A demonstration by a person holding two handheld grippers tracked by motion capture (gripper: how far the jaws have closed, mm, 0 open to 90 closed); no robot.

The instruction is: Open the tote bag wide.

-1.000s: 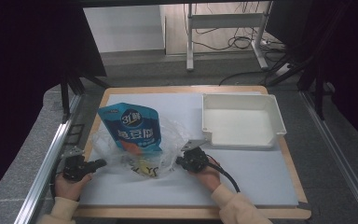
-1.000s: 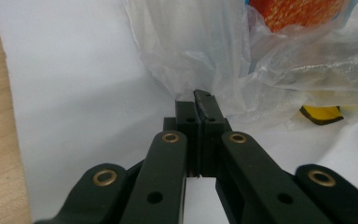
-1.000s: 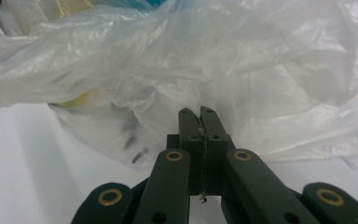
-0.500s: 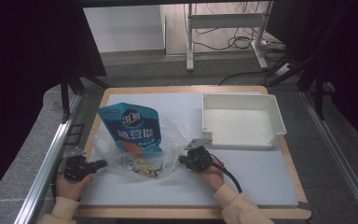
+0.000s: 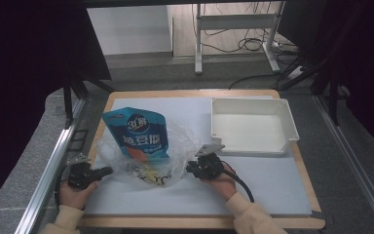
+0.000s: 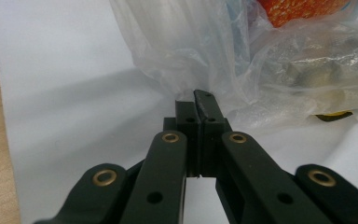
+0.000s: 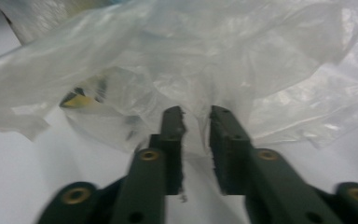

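A blue printed pouch [image 5: 141, 134] lies inside a crumpled clear plastic bag [image 5: 177, 146] at the left middle of the white mat. My left gripper [image 5: 109, 169] lies at the bag's left edge, and its jaws [image 6: 198, 100] are shut with the tips against the film [image 6: 261, 56]. I cannot tell whether any film is pinched. My right gripper [image 5: 190, 169] sits at the bag's right edge. Its jaws [image 7: 196, 116] have just been opening and stand apart, with loose film [image 7: 191, 56] at the tips but not pressed. A small yellow item [image 5: 151, 176] lies in the bag's near end.
An empty white tray [image 5: 292, 129] stands at the back right of the mat. The wooden table edge [image 5: 199, 222] runs along the front, and a metal rail [image 5: 48, 175] runs down the left. White mat [image 5: 272, 180] stretches to the right of my right hand.
The right gripper has edged slightly to the right at the bag's edge. The left hand, the bag and the pouch have stayed in place.
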